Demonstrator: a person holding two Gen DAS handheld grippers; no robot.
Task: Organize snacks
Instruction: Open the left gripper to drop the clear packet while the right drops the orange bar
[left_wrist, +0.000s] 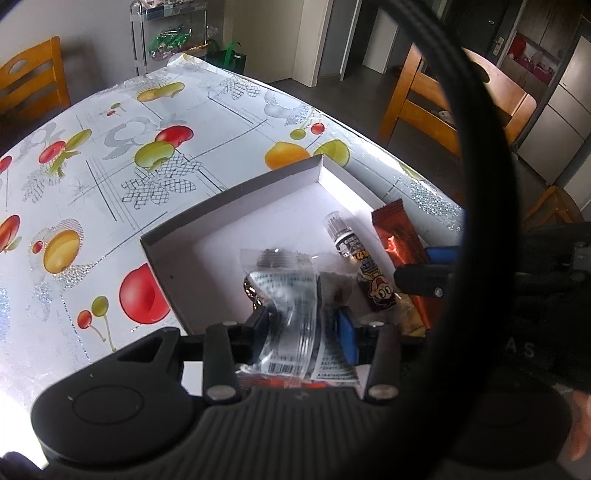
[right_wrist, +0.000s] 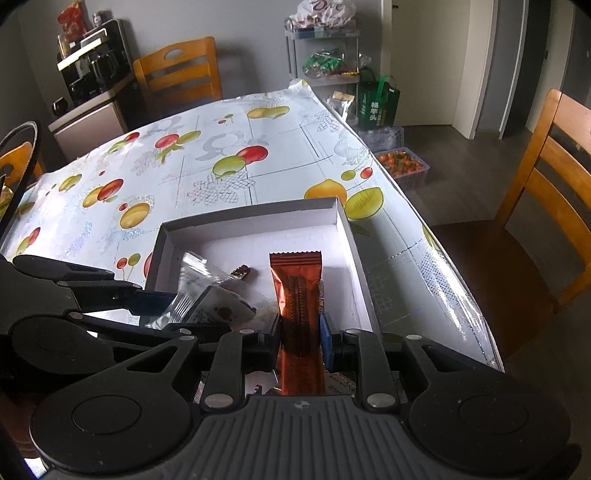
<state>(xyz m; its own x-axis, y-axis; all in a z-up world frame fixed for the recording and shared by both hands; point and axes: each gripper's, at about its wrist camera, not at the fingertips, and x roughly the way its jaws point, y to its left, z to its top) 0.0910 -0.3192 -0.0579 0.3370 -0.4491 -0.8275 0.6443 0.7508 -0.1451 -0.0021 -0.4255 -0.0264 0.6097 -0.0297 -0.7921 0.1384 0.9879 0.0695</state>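
A shallow white cardboard box lies on the fruit-print table. My left gripper is shut on a clear plastic snack packet with printed text and holds it over the box's near part; the packet also shows in the right wrist view. My right gripper is shut on an orange-brown foil snack bar, upright over the box's right side; the bar also shows in the left wrist view. A cartoon-printed stick snack and a small dark wrapped sweet lie inside the box.
The table has its right edge close to the box. Wooden chairs stand beside it. A shelf cart with snack bags, a green bag and a tub of sweets stand beyond the far corner. A black cable crosses the left wrist view.
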